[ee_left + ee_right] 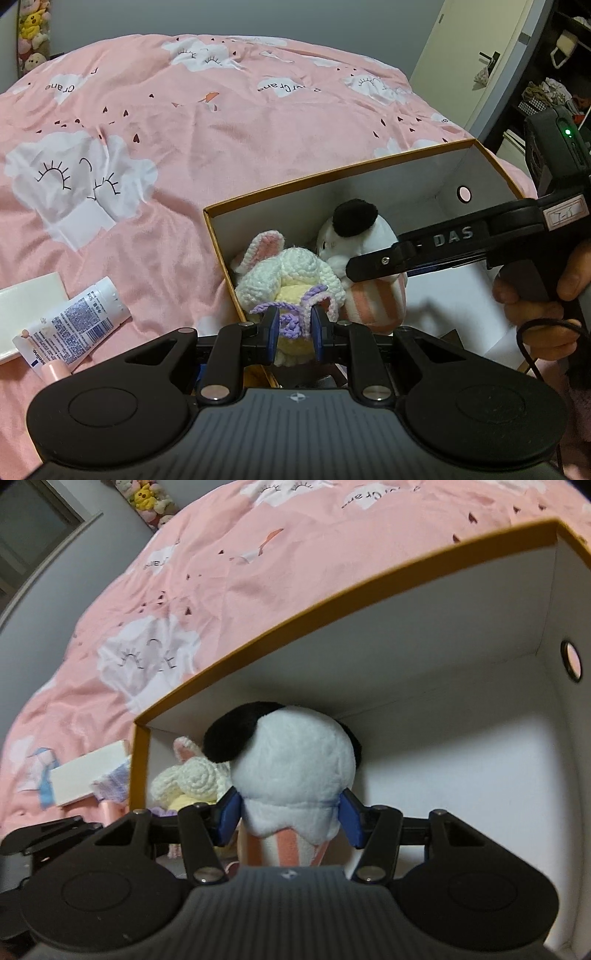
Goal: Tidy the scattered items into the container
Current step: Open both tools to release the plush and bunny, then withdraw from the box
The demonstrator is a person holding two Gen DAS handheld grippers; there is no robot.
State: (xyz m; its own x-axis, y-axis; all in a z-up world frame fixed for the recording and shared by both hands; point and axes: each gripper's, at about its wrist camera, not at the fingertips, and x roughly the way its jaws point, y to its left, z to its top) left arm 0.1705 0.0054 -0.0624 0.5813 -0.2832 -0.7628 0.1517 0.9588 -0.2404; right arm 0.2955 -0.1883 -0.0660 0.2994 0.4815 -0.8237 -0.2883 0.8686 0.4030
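Observation:
An orange-rimmed white box (pixel 332 173) lies on the pink bed. Inside, at its left end, is a cream crocheted bunny (pixel 291 273) with purple yarn trim. My left gripper (pixel 294 328) is shut on the bunny's purple and yellow lower part, just over the box's near edge. Beside the bunny sits a white plush with black ears and a pink-striped body (pixel 354 236). In the right wrist view my right gripper (pixel 290 818) is shut on this plush (pixel 295 760) at its neck, blue pads pressed into both sides, low in the box (pixel 332 587).
A cream tube (pixel 81 317) and a flat white carton (pixel 26 310) lie on the duvet left of the box. A hand (pixel 535 295) holds the right gripper's handle over the box's right half. A door and shelves stand far right.

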